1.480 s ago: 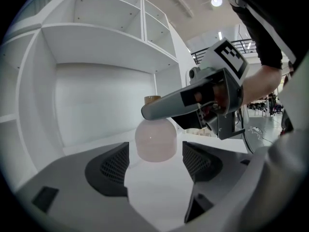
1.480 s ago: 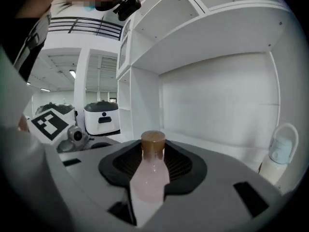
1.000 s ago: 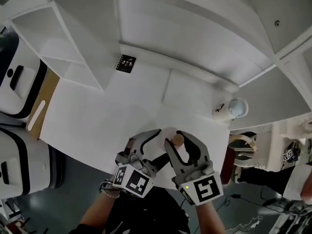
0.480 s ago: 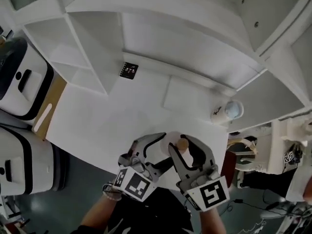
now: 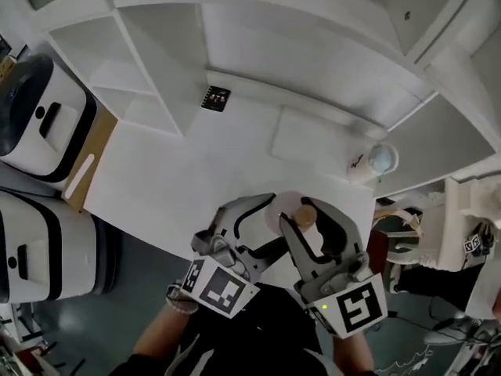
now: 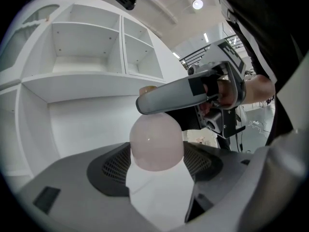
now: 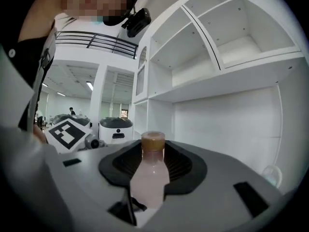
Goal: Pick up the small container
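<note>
A small pale pink bottle [image 5: 283, 210] with a brown cap [image 5: 305, 212] is held just above the white table's [image 5: 172, 178] front edge. My left gripper [image 5: 264, 219] is shut on its rounded body [image 6: 157, 141], which fills the space between the jaw pads. My right gripper [image 5: 304, 224] is shut on the bottle's neck end, and the bottle [image 7: 150, 173] stands upright between its pads with the cap [image 7: 153, 141] on top. In the left gripper view the right gripper [image 6: 193, 93] crosses just above the bottle.
A clear cup [image 5: 382, 160] with a small white item [image 5: 356, 168] beside it sits at the table's right edge; the cup [image 7: 271, 175] also shows low right. A black card [image 5: 215, 99] lies at the back. White shelves [image 5: 149, 69] stand behind, white machines [image 5: 39, 124] to the left.
Both grippers have kept hold of the bottle and stayed together. They have drifted slightly right and lower in the head view as the camera shifted.
</note>
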Demonstrator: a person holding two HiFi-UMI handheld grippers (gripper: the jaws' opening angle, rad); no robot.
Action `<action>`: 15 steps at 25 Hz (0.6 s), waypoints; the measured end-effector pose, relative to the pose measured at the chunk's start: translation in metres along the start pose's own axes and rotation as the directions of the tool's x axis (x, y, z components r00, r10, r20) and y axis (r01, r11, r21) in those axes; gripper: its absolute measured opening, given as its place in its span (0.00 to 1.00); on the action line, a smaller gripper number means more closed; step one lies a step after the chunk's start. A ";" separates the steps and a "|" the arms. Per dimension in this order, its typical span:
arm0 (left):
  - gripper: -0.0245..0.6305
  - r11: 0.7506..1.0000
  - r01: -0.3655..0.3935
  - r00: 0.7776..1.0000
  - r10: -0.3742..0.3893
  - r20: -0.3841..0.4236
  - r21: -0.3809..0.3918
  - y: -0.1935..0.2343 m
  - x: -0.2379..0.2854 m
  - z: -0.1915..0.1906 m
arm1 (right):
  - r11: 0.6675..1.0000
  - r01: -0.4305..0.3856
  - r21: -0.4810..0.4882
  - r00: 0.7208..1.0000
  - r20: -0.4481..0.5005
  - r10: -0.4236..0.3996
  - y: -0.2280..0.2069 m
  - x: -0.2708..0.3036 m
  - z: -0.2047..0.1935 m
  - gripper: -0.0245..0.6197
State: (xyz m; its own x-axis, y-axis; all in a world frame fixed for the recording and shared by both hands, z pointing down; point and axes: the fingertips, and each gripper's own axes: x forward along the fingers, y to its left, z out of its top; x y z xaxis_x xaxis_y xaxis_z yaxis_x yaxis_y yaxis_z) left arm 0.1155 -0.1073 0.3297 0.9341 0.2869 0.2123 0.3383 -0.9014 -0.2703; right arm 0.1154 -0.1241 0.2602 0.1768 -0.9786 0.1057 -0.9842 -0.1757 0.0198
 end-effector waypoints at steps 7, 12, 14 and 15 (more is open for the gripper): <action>0.56 0.999 -0.011 1.000 0.011 -0.002 0.030 -0.002 -0.008 0.007 | 1.000 -0.012 -0.018 0.999 0.047 0.013 0.007 -0.005 0.011 0.27; 0.56 0.999 -0.021 1.000 0.020 0.016 0.028 0.001 -0.009 0.012 | 0.999 -0.011 -0.040 0.999 0.045 0.013 0.009 -0.005 0.015 0.27; 0.56 1.000 -0.020 0.999 0.020 0.027 0.024 0.000 -0.010 0.014 | 0.999 -0.011 -0.041 0.999 0.043 0.013 0.010 -0.006 0.016 0.26; 0.56 1.000 -0.019 0.999 0.019 0.031 0.021 -0.001 -0.010 0.015 | 0.999 -0.010 -0.043 0.999 0.044 0.012 0.010 -0.006 0.018 0.26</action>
State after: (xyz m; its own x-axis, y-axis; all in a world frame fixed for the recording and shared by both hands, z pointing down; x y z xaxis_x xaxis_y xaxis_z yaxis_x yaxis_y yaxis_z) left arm 0.1079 -0.1045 0.3136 0.9434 0.2799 0.1777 0.3224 -0.8997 -0.2944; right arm 0.1043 -0.1215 0.2421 0.1646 -0.9844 0.0619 -0.9851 -0.1609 0.0611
